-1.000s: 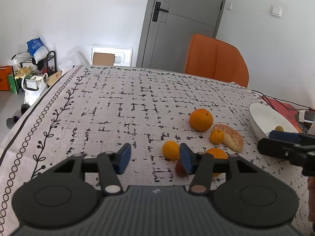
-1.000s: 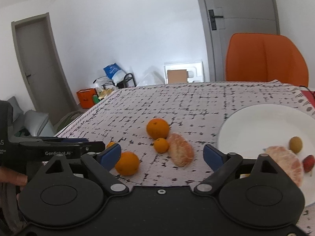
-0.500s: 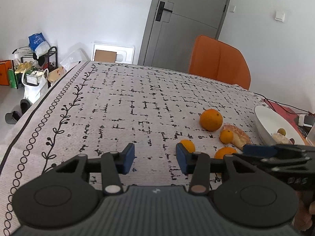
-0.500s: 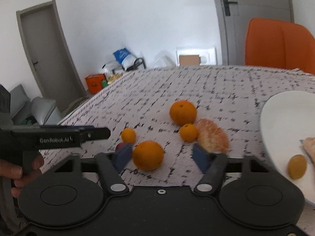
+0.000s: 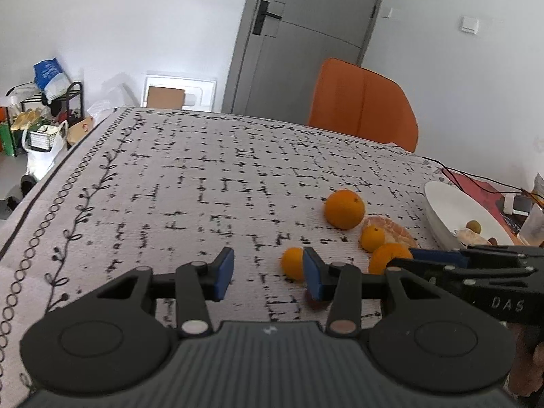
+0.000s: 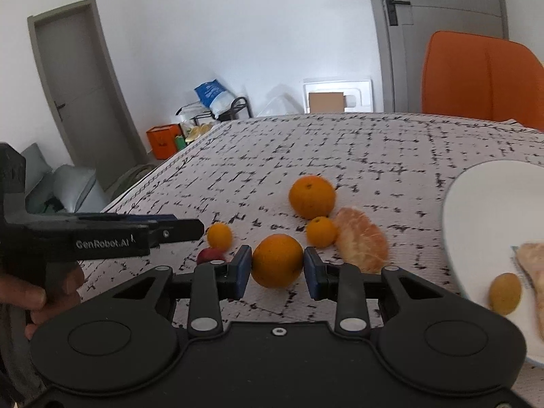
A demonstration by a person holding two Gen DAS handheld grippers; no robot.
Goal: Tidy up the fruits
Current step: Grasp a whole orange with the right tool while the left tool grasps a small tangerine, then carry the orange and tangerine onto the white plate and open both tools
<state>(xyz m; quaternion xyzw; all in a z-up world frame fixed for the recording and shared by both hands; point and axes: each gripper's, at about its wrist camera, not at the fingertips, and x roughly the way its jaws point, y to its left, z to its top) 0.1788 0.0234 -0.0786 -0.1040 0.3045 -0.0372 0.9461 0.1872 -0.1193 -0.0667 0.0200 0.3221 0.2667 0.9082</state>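
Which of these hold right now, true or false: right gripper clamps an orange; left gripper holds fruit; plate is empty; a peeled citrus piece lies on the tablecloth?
1. The right gripper clamps an orange. True; its jaws have just been closing.
2. The left gripper holds fruit. False: nothing sits between its fingers.
3. The plate is empty. False: it holds a small yellow-green fruit and more.
4. A peeled citrus piece lies on the tablecloth. True.

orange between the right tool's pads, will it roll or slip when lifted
The round, smooth-skinned orange sits between the right tool, whose jaws have just been closing on it. Its curved sides give the flat blue pads small contact, so it may slip. If released on the patterned tablecloth, it would likely roll.
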